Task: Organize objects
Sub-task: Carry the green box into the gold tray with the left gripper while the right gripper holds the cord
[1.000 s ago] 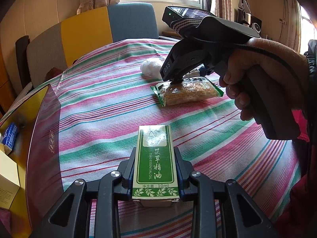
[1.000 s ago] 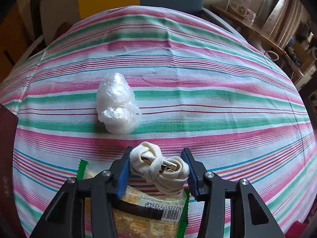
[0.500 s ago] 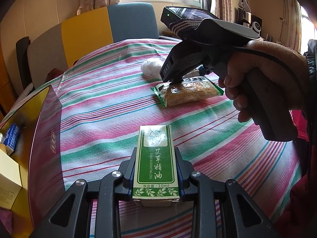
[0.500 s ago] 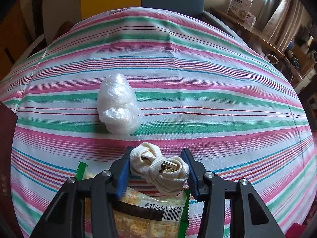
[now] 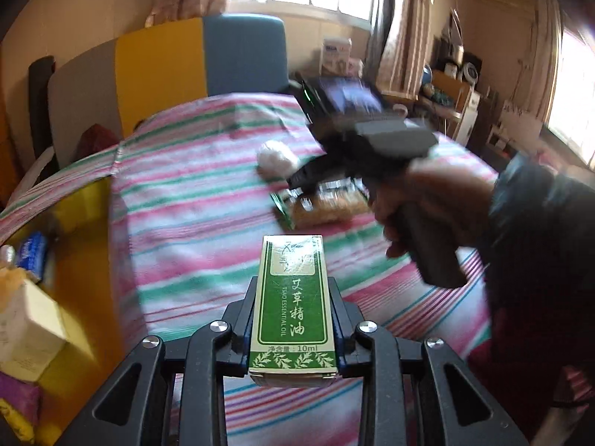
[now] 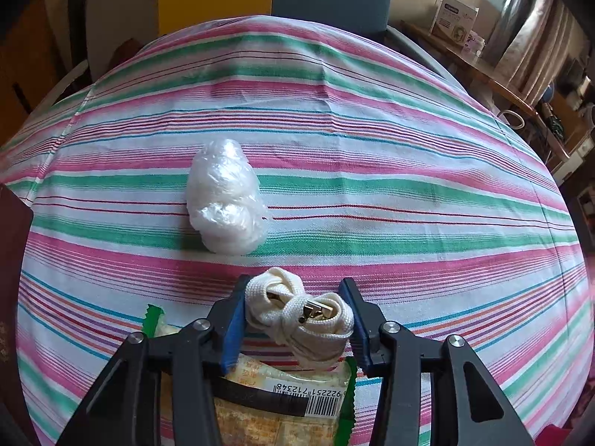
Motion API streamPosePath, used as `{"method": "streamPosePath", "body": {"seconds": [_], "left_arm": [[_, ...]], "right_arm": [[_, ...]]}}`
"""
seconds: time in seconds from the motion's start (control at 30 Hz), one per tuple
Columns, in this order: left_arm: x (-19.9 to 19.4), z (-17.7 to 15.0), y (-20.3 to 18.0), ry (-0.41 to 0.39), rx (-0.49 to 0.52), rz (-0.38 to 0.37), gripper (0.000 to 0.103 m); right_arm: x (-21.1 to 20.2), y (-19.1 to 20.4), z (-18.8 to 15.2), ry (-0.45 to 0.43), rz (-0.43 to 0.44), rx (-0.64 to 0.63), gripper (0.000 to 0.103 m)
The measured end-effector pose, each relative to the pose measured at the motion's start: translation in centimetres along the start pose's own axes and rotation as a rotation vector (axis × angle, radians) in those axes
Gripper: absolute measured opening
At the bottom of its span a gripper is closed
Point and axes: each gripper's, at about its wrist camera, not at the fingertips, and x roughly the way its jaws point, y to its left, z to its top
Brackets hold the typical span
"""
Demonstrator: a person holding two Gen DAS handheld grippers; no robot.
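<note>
My left gripper [image 5: 293, 291] is shut on a green and cream essential oil box [image 5: 292, 308], held lengthwise above the striped tablecloth [image 5: 193, 200]. My right gripper [image 6: 297, 291] is shut on a white braided cord bundle [image 6: 297, 316] with a gold plug showing. It hangs just over a cracker packet [image 6: 260, 412] that lies on the cloth. In the left wrist view the right gripper [image 5: 301, 182] appears blurred above that cracker packet [image 5: 327, 206], held by a hand [image 5: 427, 193]. A crumpled clear plastic bag [image 6: 225, 200] lies just beyond the cord.
A yellow bin [image 5: 85, 260] stands at the table's left edge, holding a blue packet [image 5: 31, 256] and a cream box [image 5: 26, 327]. A dark red panel [image 6: 11, 260] borders the cloth on the left. Chairs [image 5: 241, 55] stand at the far side.
My left gripper has risen with the oil box, so the table looks lower and blurred. The right gripper has kept its place and its hold on the cord.
</note>
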Motion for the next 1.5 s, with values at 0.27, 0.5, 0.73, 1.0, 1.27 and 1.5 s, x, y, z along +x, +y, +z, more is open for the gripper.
{"method": "streamPosePath", "body": {"seconds": [0.27, 0.5, 0.73, 1.0, 1.27, 1.5], "left_arm": [[-6.2, -0.2, 8.8, -0.016, -0.172, 0.098, 0.03], [-7.2, -4.3, 15.8, 0.042, -0.312, 0.225, 0.03], [-7.1, -6.2, 17.7, 0.078, -0.327, 0.272, 0.03], [-4.7, -7.1, 19.4, 0.152, -0.321, 0.315, 0.033], [-6.1, -7.9, 20.0, 0.134, -0.366, 0.316, 0.035], [-8.0, -7.6, 19.9, 0.081, -0.369, 0.352, 0.035]], "right_arm": [[0.2, -0.3, -0.1, -0.006, -0.002, -0.011, 0.046], [0.2, -0.3, -0.1, -0.006, -0.004, -0.018, 0.045], [0.2, -0.3, -0.2, -0.008, -0.006, -0.024, 0.045], [0.3, -0.2, -0.1, -0.009, -0.009, -0.03, 0.045], [0.3, -0.2, 0.0, -0.007, -0.008, -0.031, 0.045], [0.2, 0.0, 0.1, -0.01, -0.011, -0.037, 0.044]]}}
